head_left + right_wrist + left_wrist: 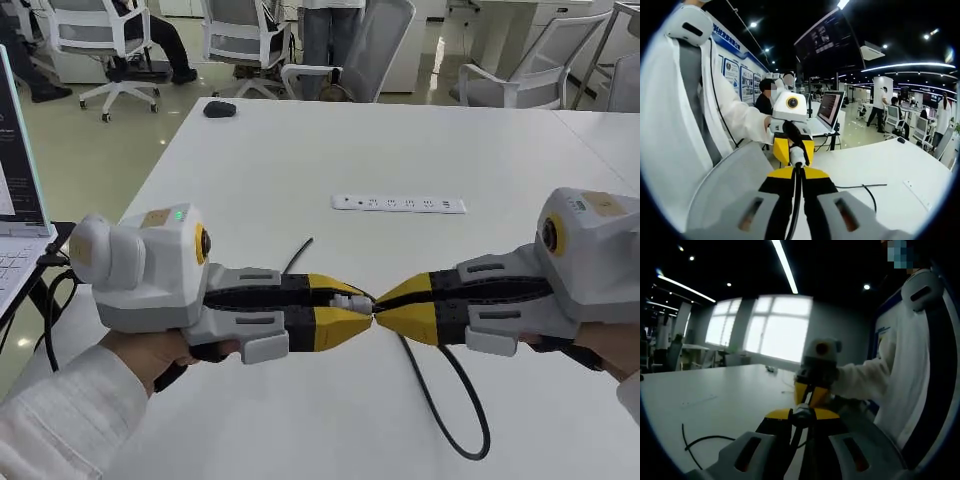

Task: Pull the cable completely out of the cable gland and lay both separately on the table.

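Fingers of the left gripper [368, 306] clamp the cable gland [350, 300]; right gripper [382, 311] fingers pinch the cable [420, 385]

Take the power strip [399, 204] on the table [300, 160] as your mark. Nearer you than the strip, your left gripper [364, 312] and right gripper [384, 313] meet tip to tip. The cable gland [350, 300] sits between the left jaws. The cable [422, 392] runs through the right jaws and loops on the table, nearer you still. A mouse [219, 109] lies beyond the strip, to its left. The laptop [15, 200] stands far left of the strip, off the table. Chairs [250, 40] stand beyond it.
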